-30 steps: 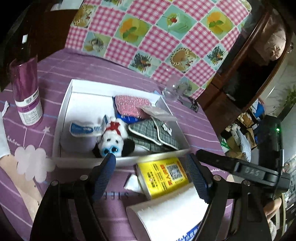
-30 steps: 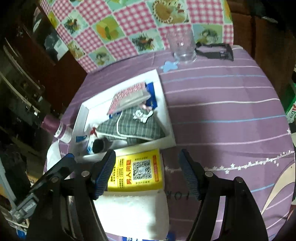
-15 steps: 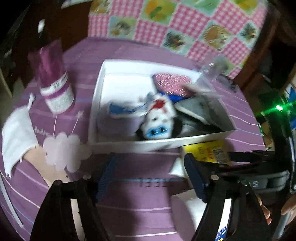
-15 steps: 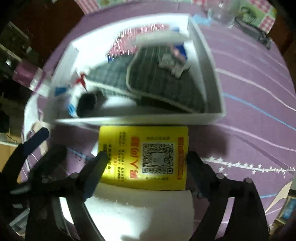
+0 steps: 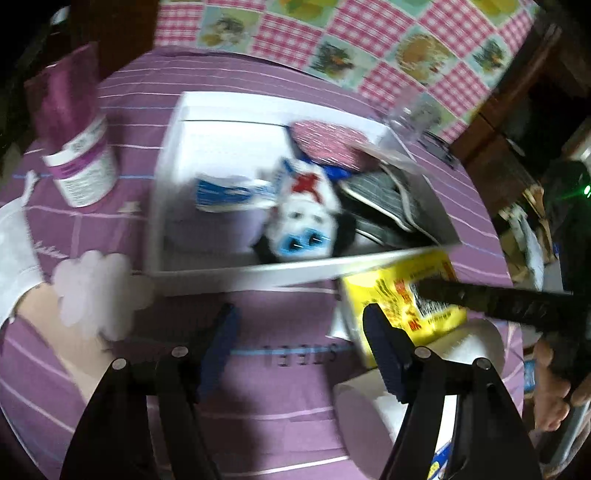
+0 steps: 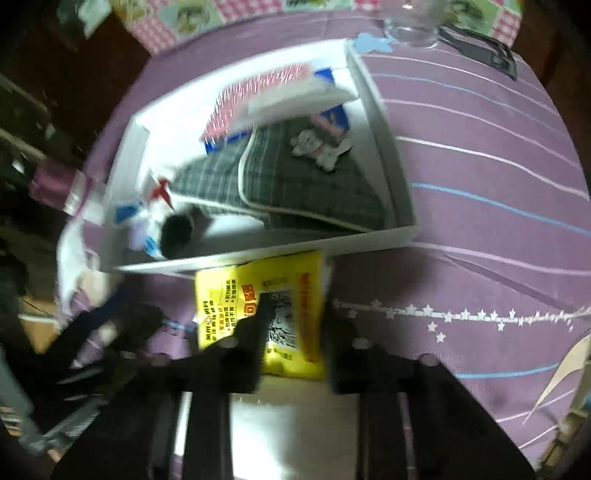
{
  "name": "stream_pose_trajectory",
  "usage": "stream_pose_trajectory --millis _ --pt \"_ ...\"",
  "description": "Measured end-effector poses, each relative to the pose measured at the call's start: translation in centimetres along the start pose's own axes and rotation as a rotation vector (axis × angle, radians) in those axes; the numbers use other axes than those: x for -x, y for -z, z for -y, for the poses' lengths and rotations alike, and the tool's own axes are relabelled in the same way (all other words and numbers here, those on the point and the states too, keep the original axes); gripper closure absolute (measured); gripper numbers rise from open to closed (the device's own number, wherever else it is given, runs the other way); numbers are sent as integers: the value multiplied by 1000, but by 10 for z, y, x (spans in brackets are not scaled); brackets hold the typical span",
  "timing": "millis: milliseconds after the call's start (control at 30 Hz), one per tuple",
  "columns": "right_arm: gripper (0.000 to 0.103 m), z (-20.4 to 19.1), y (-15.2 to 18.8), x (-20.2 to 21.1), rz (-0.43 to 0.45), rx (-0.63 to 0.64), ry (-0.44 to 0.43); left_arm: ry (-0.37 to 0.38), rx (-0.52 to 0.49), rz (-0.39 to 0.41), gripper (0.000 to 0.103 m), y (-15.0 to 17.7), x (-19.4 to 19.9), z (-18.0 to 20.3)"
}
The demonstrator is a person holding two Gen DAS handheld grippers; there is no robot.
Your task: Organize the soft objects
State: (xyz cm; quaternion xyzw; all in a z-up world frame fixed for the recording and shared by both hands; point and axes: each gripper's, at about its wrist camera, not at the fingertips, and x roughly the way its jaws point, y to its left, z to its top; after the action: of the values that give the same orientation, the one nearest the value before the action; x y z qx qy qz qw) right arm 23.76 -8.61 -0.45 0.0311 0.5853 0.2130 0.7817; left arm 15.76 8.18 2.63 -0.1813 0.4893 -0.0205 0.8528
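We are holding the left hand-held gripper (image 5: 301, 325) low over the purple striped cloth of the counter (image 5: 229, 74), its two blue-padded fingers (image 5: 384, 343) spread wide and gripping nothing. Just ahead of it the white tray (image 5: 166, 184) is sitting on the counter, and the soft things are lying inside it: a white plush toy (image 5: 306, 221) with a red bow and blue face near the front wall, a grey checked pouch (image 6: 306, 181) filling the right side, a pink sequined pouch (image 5: 325, 138) toward the back, and a white and blue packet (image 5: 229, 192) to the left of the plush.

We are bringing the right hand-held gripper (image 6: 295, 317) down onto the yellow tissue pack (image 6: 258, 302), which is lying on the counter just outside the tray's front wall, touching or nearly touching it. The fingers are closing in on the pack, one finger (image 6: 258, 321) lying across its printed face and the other against its right edge; motion blur is keeping us from telling whether they are actually pinching it. In the left wrist view the same pack (image 5: 399, 295) is showing to the right, with that gripper's dark finger crossing it.

A white paper roll (image 5: 369, 406) is lying just in front of the pack. A purple-labelled bottle (image 5: 77, 155) is standing left of the tray, and a clear glass (image 6: 413, 22) is standing beyond its far corner.
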Motion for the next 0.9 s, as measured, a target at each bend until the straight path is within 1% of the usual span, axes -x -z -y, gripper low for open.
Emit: stream_pose_trajectory --millis 33,67,100,167,267,333,367,433,567,600,733,767,833,900 --pt "84 4 2 5 21 -12 -18 6 -17 -8 38 0 -3 4" --pt "85 8 5 11 47 -25 -41 10 -30 -17 43 1 -7 7" --pt "86 12 6 16 67 -33 -65 14 -36 -26 49 0 -10 9" --pt "86 22 6 28 111 -46 -108 32 -37 -48 54 0 -16 9" --pt "86 39 4 40 155 -75 -140 54 -47 -36 54 -2 -17 13" --pt "87 39 1 47 209 -85 -128 69 -85 -49 54 -2 -21 22" --pt "87 43 2 54 235 -97 -110 64 -104 -58 54 -2 -23 25" --pt "87 46 4 64 272 -111 -99 18 -160 -59 54 -2 -27 36" --pt "87 49 5 71 292 -122 -111 -55 -230 -65 54 -5 -34 51" --pt "87 50 6 73 296 -123 -110 -70 -244 -63 56 -4 -34 54" --pt "87 53 8 77 304 -123 -114 -106 -245 -69 59 -9 -39 58" --pt "87 53 8 77 303 -125 -118 -112 -245 -69 62 -10 -39 59" --pt "87 55 8 76 301 -125 -120 -96 -251 -74 69 -10 -40 60" --pt "87 55 8 75 298 -130 -116 -81 -253 -78 81 -9 -41 62"
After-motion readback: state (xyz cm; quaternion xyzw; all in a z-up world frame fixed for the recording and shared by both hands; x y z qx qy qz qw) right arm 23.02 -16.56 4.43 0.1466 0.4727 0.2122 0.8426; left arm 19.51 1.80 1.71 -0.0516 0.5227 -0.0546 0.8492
